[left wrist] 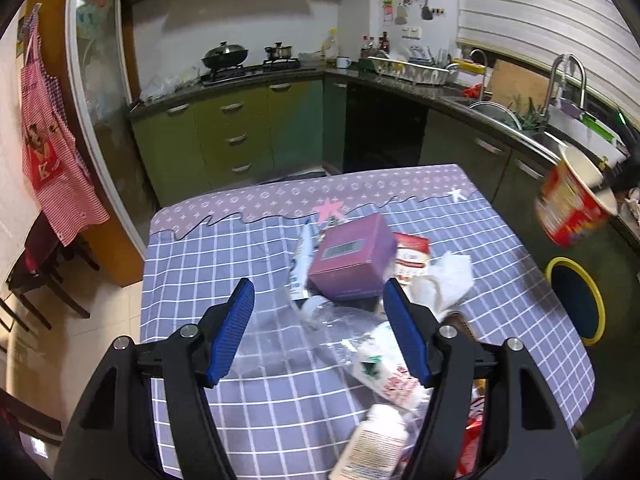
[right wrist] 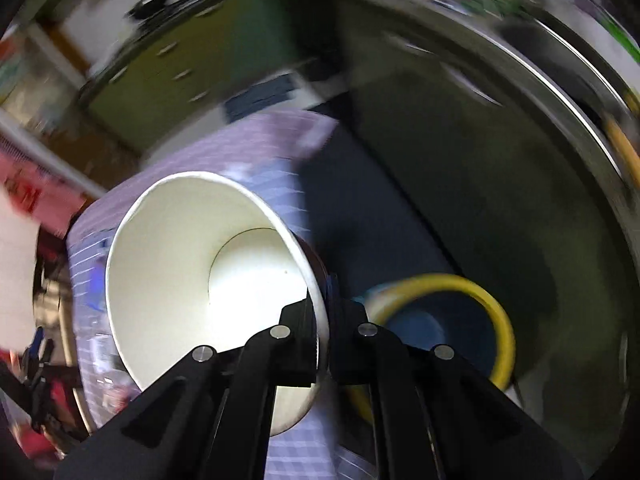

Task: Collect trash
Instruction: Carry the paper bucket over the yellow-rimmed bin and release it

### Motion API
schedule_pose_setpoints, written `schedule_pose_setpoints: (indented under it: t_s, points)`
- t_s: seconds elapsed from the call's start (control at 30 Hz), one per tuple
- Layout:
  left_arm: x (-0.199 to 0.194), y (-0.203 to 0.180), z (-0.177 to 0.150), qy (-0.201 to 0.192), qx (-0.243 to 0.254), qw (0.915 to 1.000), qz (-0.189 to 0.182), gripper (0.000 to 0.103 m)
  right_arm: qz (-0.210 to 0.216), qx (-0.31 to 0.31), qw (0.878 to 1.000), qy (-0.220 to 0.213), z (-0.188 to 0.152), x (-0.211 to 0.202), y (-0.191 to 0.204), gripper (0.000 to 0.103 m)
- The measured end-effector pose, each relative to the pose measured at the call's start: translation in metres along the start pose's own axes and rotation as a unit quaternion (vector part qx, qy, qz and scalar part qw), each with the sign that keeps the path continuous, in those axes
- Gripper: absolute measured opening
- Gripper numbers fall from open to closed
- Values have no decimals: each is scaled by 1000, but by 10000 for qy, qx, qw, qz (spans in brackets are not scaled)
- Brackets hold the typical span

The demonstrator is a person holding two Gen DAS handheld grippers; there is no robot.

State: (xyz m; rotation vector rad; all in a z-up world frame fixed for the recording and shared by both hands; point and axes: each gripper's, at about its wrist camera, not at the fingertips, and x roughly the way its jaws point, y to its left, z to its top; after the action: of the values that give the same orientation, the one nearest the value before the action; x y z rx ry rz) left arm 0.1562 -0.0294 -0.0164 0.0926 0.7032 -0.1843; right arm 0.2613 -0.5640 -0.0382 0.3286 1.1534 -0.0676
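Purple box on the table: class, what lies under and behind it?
The purple box leans on a tube and a dark thing, unclear. A red-and-white packet peeks out behind; the rest is hidden.

Hardly anything legible. On the red-and-white checked apron (left wrist: 52,152) hanging at nine o'clock in the left wrist view, a large pale letter resembling "K" on its red lower panel; nothing more of it decipherable. Printed lines on the white bottle (left wrist: 372,444) at six o'clock, too small and blurred to read. Red and green print on the white packet (left wrist: 384,372) just above it, also unreadable. Blurred markings on the red cup (left wrist: 572,208) at three o'clock, illegible. A dark label panel on the pink box (left wrist: 352,260) near centre, unreadable. Right wrist view too smeared for any text.
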Motion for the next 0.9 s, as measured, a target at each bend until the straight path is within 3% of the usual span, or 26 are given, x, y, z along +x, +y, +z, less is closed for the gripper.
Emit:
schedule_pose_setpoints:
  t_s: [0.1, 0.2, 0.37, 0.6, 0.67, 0.7, 0.9]
  points:
    - [-1, -10, 0, 31, 26, 10000, -68, 64, -126, 450, 9988, 110, -21, 17, -59, 5]
    - [0, -22, 0, 106, 69, 9999, -103, 64, -213, 857, 9951, 445, -47, 64, -113, 5]
    - [0, -36, 3, 228, 143, 9996, -78, 64, -97, 1115, 9915, 668, -63, 121, -151, 14]
    - [3, -41, 6, 298, 193, 9994, 31, 64, -134, 1205, 9912, 537, -73, 130, -177, 17]
    - [6, -43, 5, 332, 219, 9992, 10, 64, -47, 1254, 9910, 459, -77, 122, -173, 4]
    - [8, -45, 4, 352, 241, 9991, -9, 64, 0, 1290, 9908, 420, -78, 117, -176, 8]
    - [12, -53, 4, 369, 324, 9988, -84, 64, -138, 1246, 9910, 468, -78, 109, -161, 5]
